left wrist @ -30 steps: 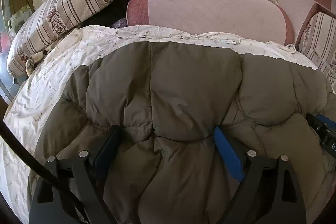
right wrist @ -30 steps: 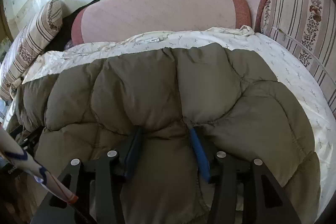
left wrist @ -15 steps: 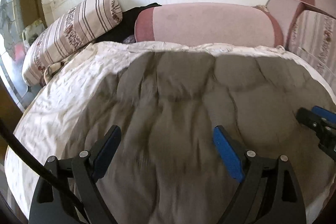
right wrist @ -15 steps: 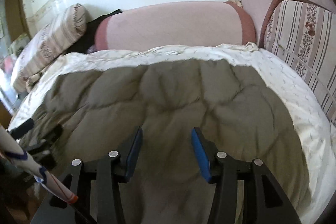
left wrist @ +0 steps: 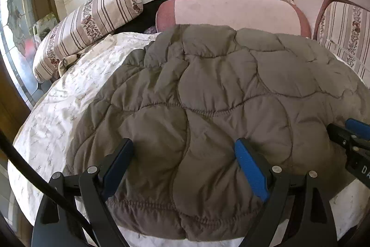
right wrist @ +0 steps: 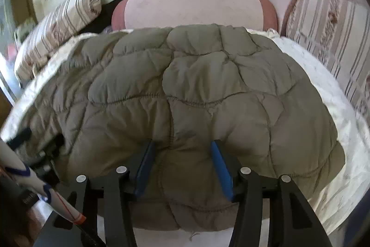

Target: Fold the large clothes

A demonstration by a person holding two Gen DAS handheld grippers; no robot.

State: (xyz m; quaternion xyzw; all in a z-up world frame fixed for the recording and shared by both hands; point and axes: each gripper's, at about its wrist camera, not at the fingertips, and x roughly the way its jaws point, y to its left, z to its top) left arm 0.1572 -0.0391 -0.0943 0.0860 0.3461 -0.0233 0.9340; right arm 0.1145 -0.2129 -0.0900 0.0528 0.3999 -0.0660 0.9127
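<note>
A grey-brown quilted puffer coat (left wrist: 219,85) (right wrist: 196,85) lies spread on a white flowered sheet (left wrist: 69,96). My left gripper (left wrist: 183,149) stands open, its fingers wide apart over the coat's near part, close to the hem. My right gripper (right wrist: 182,154) is narrower and its jaws are opening. A hump of coat fabric sits between its fingers, and the fingertips rest in a crease. In the left wrist view the right gripper (left wrist: 353,138) shows at the right edge. The left gripper (right wrist: 27,138) appears blurred at the left edge of the right wrist view.
A pink bolster (left wrist: 231,10) lies behind the coat, a striped pillow (left wrist: 92,20) at the far left, and striped cushions (left wrist: 344,34) at the right. A black cable (left wrist: 23,166) crosses the lower left. A white rod with blue and orange marks (right wrist: 46,196) is beside the right gripper.
Both grippers have drawn back from the middle of the coat toward its near edge. Their fingers were sunk in the padding; now the hem and the sheet below it show.
</note>
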